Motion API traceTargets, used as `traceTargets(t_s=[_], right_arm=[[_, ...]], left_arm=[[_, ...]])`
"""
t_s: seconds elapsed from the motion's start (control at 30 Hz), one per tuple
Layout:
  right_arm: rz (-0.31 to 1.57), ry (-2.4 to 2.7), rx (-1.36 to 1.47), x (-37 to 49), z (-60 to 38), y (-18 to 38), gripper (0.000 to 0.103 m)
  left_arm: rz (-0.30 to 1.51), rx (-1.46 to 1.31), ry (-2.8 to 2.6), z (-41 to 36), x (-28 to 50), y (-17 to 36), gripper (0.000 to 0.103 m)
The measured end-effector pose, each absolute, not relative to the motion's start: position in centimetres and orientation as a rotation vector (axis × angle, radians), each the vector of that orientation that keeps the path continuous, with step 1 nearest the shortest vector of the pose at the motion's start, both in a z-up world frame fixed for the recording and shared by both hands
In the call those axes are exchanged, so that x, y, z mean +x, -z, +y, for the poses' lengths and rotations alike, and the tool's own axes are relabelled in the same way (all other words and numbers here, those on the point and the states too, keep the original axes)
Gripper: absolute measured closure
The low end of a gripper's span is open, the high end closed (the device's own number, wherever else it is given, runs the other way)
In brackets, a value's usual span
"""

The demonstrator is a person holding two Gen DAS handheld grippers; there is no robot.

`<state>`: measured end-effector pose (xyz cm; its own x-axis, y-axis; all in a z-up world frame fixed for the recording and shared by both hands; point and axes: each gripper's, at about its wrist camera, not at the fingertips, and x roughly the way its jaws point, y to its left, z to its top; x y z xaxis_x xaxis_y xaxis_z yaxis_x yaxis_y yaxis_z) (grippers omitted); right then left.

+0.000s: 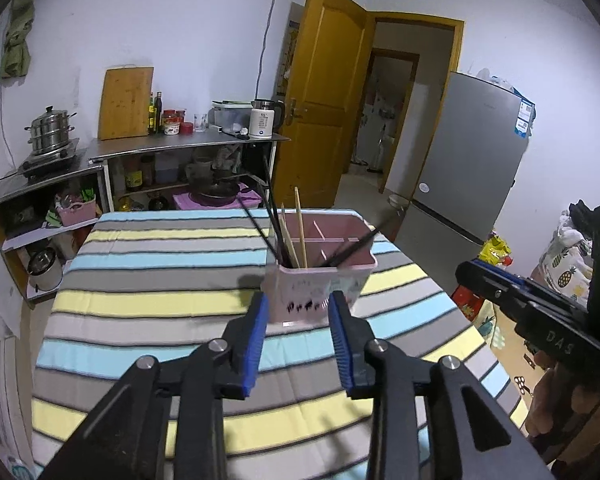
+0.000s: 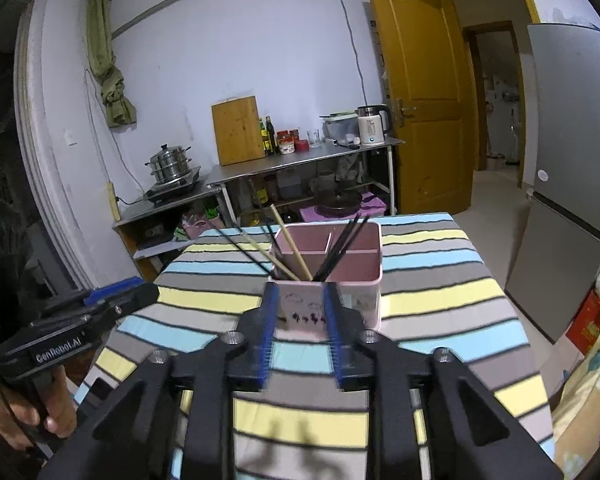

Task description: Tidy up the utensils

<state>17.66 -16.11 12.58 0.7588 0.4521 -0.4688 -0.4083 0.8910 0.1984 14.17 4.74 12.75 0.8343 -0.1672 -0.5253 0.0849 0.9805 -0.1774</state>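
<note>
A pink utensil holder (image 1: pixel 320 280) with dividers stands on the striped table (image 1: pixel 160 280); it also shows in the right wrist view (image 2: pixel 332 280). Black chopsticks (image 1: pixel 272 216) and wooden chopsticks (image 1: pixel 300 232) lean out of it, also seen in the right wrist view as black chopsticks (image 2: pixel 344 244) and wooden chopsticks (image 2: pixel 290 246). My left gripper (image 1: pixel 298 304) is open and empty, just short of the holder's near wall. My right gripper (image 2: pixel 300 296) is open and empty, close in front of the holder. Each gripper appears at the edge of the other's view.
A steel counter (image 2: pixel 300 156) behind the table holds a cutting board (image 2: pixel 236 130), bottles, a kettle (image 2: pixel 372 124) and a steamer pot (image 2: pixel 170 162). A grey fridge (image 2: pixel 572 160) stands right of the table. A yellow door (image 2: pixel 424 92) is open behind.
</note>
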Motion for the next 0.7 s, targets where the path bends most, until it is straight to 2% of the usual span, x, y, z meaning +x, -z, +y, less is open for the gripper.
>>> traceTargets(t_s=[0.7], right_arm=[[0.463,-0.424,0.050,7.8,-16.6,-5.5,0.072]], left_arm=[[0.477,-0.097,0.129,1.1,5.4,-6.1,0.065]])
